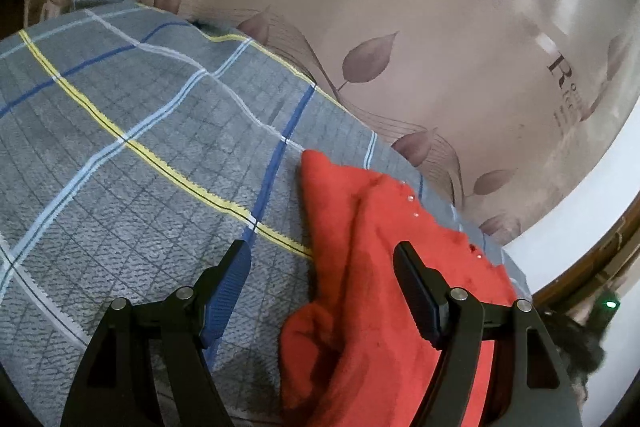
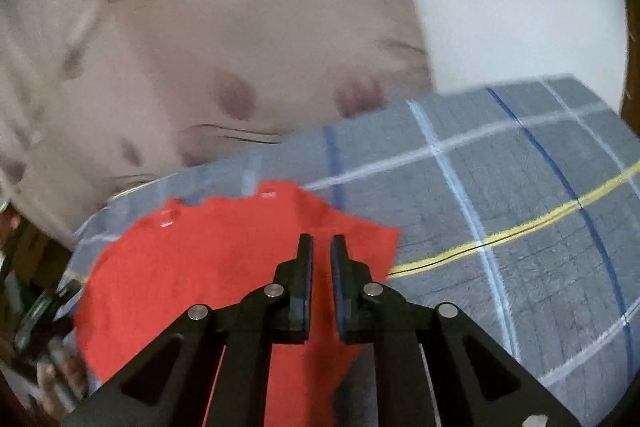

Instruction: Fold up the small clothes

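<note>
On the grey plaid blanket (image 1: 132,155), the left gripper (image 1: 320,259) hangs spread wide with nothing held, one finger over bare blanket, the other over the rumpled red garment (image 1: 360,267), which lies near the blanket's edge by the leaf-print sheet (image 1: 360,7). Further right, the right gripper (image 2: 321,241) hovers nearly closed above that garment (image 2: 192,267); whether it pinches cloth, I cannot tell. A shallow bite could slip, or snag the blanket too.
</note>
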`<state>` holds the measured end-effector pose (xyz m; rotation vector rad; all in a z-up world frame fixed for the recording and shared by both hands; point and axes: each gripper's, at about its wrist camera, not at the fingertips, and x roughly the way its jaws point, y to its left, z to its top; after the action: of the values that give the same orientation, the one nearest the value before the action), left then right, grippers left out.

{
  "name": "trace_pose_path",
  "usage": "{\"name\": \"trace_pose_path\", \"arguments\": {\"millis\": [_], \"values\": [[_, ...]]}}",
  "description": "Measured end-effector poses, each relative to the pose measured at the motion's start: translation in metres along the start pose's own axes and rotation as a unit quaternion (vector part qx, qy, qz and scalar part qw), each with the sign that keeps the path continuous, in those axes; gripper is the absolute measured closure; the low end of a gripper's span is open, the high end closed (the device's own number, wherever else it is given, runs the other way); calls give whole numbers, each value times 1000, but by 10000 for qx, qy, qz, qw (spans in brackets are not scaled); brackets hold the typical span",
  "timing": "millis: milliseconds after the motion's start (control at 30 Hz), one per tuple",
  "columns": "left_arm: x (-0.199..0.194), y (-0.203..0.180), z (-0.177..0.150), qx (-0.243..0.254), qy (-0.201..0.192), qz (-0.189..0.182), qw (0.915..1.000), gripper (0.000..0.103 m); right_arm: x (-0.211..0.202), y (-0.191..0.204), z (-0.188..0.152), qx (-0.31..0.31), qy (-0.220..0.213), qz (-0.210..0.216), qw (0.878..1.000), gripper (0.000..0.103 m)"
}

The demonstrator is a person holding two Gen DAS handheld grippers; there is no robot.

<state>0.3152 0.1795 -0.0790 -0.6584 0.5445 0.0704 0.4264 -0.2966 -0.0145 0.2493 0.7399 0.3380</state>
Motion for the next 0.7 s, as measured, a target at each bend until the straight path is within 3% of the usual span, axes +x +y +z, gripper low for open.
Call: {"name": "trace_pose_path", "arguments": {"millis": [67,200,333,567,700], "values": [[-2,-3,-1,80,-51,125,9999,29,-10,22,-11,-452,106,-26,9989,92],[-4,-16,-3,413,-106,646,9970,25,-8,50,-44,-1153,570,-435,9907,80],[-8,-28,-6,765,-264,982,9919,15,-7,52,-68,-1209,698,-764,9873,75],[-19,-44,-11,1177,-607,1091,9852,4,0,64,-84,-1401,684,-983,9829,41],[-23,-54,-15,1384,-760,1200,9801,1,2,67,-86,-1457,739,-1002,9815,35]]}}
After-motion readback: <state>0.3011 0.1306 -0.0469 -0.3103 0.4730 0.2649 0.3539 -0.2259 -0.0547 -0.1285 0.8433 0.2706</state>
